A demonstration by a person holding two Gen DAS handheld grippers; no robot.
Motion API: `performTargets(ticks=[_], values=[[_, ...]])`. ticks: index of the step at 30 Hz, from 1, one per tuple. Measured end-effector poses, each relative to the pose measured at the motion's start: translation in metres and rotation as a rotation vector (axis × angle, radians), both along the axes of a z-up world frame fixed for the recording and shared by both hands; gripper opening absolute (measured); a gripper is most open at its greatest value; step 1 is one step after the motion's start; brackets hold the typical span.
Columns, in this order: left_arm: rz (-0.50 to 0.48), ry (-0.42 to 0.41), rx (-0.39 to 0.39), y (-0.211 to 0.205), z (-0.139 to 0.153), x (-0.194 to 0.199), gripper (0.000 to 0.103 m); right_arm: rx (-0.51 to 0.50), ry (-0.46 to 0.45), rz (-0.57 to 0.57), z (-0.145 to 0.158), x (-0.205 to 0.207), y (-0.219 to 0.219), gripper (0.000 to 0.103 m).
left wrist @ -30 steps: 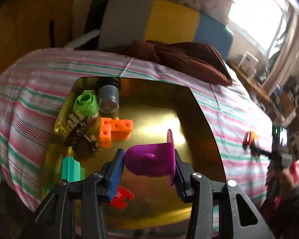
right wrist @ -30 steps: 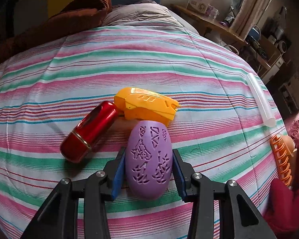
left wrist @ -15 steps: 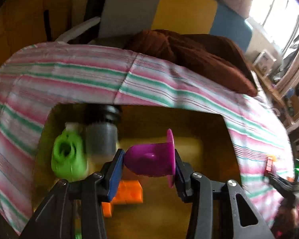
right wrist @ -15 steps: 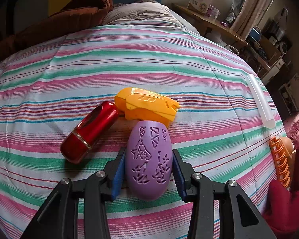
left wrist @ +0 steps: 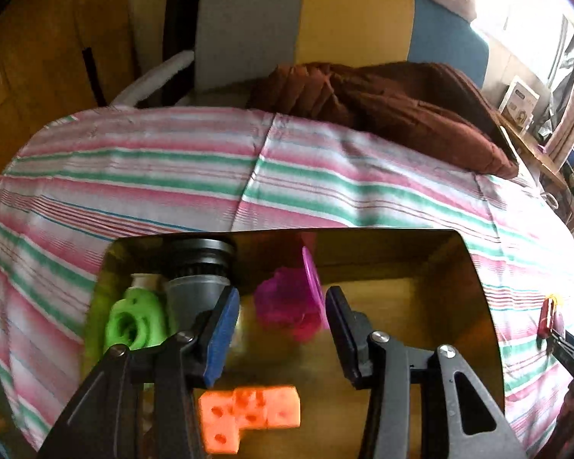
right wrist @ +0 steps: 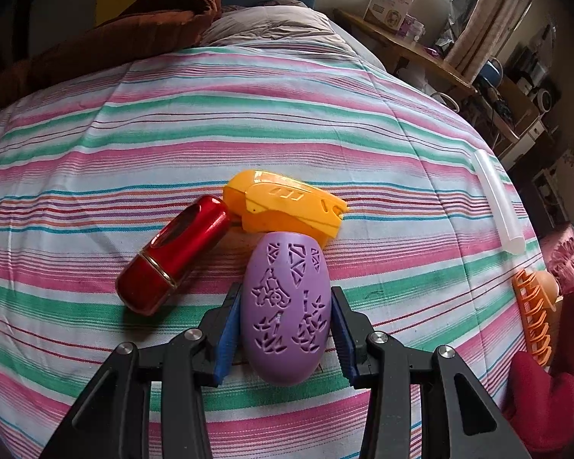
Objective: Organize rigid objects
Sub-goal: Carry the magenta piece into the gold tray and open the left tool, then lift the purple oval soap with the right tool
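Over one gold tray (four toys inside), left gripper opens; right gripper clamps one purple egg.

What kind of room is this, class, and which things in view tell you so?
Most likely a bedroom: a striped sheet over a bed, a pillow at its head, and a cluttered desk beside the window.

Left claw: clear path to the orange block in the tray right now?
Probably yes. The left claw is opening with the magenta piece loose between its pads, and the orange block lies uncovered in the gold tray just below.
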State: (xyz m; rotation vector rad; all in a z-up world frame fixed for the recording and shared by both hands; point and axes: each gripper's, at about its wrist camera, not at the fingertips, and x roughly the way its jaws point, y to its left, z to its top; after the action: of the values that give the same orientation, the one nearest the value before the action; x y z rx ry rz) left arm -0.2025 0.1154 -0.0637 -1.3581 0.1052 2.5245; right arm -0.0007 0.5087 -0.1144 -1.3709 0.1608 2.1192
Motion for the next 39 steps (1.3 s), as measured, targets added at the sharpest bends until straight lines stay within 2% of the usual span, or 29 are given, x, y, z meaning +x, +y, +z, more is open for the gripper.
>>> performTargets(ticks=[3,7,17,24,39], values=[[0.007,0.066,-0.028,-0.004,0.017,0.023,0.047,0.003,0.001,0.004,0.0,0.0,0.0,0.044],[-0.007,0.131,-0.022,-0.009,0.036,0.066,0.047,0.01,0.001,0.005,0.0,0.0,-0.002,0.044],[-0.022,0.174,0.018,-0.02,0.054,0.138,0.047,0.009,0.007,0.0,0.001,0.001,-0.001,0.044],[-0.016,0.211,0.019,-0.028,0.066,0.161,0.047,0.012,0.006,0.002,0.0,0.001,-0.001,0.044],[0.019,0.204,0.015,-0.048,0.063,0.171,0.047,-0.005,0.017,-0.016,0.001,0.001,0.001,0.044]])
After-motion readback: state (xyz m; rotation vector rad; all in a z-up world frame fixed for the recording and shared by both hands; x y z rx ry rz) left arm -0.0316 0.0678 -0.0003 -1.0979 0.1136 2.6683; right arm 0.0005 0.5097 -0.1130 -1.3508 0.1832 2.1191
